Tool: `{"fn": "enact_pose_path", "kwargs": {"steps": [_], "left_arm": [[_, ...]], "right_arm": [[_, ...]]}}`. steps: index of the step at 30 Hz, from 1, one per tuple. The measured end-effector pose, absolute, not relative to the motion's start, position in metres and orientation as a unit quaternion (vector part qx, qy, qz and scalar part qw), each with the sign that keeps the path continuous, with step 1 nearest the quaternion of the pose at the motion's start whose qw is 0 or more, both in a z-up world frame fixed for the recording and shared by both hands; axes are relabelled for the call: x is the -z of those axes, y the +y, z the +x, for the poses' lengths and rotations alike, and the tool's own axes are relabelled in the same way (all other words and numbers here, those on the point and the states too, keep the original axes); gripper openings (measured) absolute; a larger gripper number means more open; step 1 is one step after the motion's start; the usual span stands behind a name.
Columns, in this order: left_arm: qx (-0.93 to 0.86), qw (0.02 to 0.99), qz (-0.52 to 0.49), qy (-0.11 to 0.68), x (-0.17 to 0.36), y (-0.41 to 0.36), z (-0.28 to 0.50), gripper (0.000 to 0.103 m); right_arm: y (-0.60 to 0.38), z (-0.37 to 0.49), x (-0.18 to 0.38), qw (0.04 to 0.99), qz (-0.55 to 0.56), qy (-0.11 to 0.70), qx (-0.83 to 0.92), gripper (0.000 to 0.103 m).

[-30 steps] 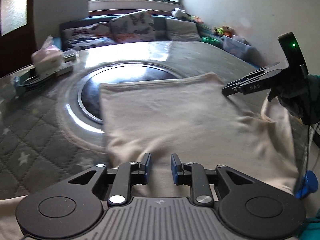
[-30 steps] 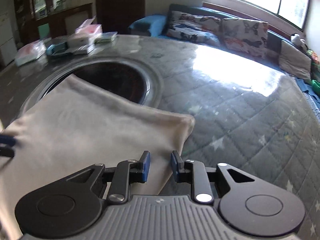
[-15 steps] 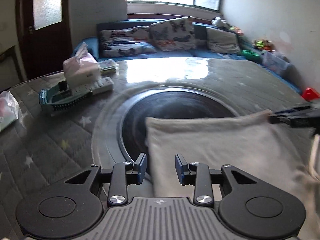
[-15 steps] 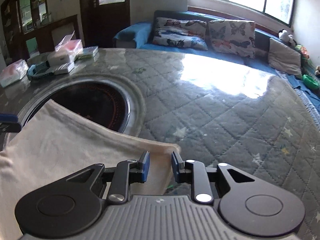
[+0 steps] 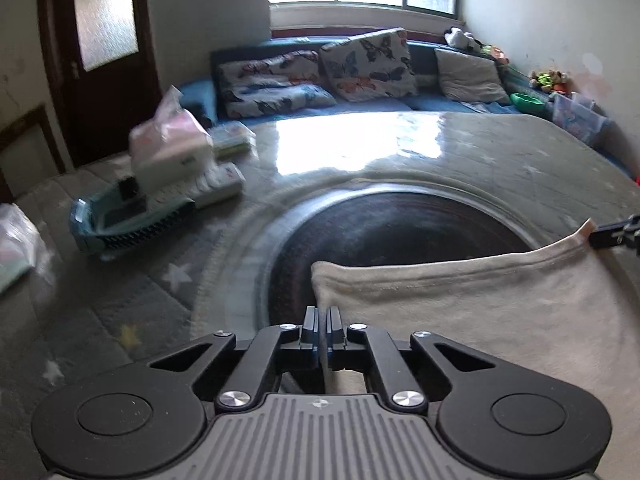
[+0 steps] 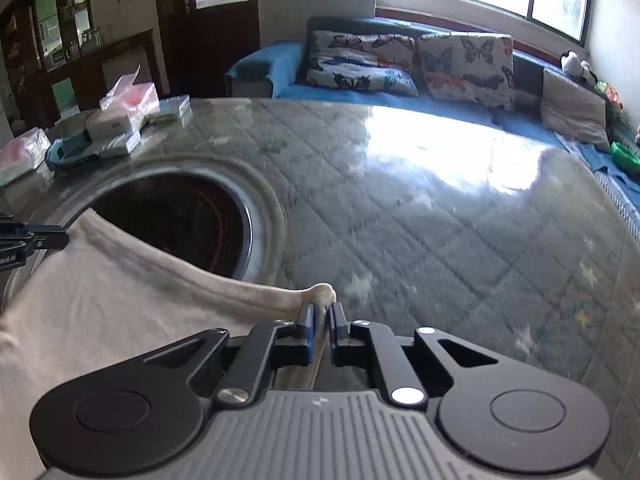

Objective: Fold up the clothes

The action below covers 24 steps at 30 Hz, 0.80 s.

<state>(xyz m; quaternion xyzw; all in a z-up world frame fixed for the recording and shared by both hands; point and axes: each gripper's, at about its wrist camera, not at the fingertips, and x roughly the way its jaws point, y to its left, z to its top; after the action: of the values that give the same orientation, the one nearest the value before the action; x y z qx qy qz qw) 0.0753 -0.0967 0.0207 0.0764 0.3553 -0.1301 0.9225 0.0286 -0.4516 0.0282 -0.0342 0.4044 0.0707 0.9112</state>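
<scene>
since half a second ago both sets of fingers have clamped down: my left gripper (image 5: 322, 330) now pinches the left corner of the cream garment (image 5: 480, 312), and my right gripper (image 6: 322, 332) pinches the opposite corner, where a nub of cloth pokes up between the pads. the garment hangs stretched between the two, its far hem over the dark round inset (image 6: 180, 224) of the quilted bench (image 6: 440, 220), its near part out of view beneath the grippers. i judge a fold is in hand, with one edge gripped at both ends. the next move calls for carrying both corners together, level and taut, so the edge lands square.
</scene>
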Motion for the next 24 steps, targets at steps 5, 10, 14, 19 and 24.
{"fn": "enact_pose_path", "kwargs": {"steps": [5,10,14,19,24], "left_arm": [[0.108,0.925,0.069,0.359,-0.021,-0.084,0.093,0.002],[0.095,0.925,0.070,0.361,-0.019,-0.078,0.112,0.002],[0.093,0.923,0.054,0.368,-0.022,-0.073,0.117,0.005],[0.110,0.924,0.048,0.363,-0.033,-0.071,0.085,0.007],[0.168,0.915,0.044,0.363,-0.042,-0.078,0.030,0.009]], "right_arm": [[-0.436,0.060,-0.022,0.912,-0.048,0.400,-0.077,0.006],[-0.425,0.090,-0.017,0.914,-0.059,0.393,-0.082,0.008],[-0.425,0.094,-0.024,0.916,-0.065,0.388,-0.086,0.013],[-0.421,0.061,-0.044,0.911,-0.080,0.386,-0.119,0.013],[-0.409,0.001,-0.054,0.898,-0.100,0.390,-0.176,0.013]]}}
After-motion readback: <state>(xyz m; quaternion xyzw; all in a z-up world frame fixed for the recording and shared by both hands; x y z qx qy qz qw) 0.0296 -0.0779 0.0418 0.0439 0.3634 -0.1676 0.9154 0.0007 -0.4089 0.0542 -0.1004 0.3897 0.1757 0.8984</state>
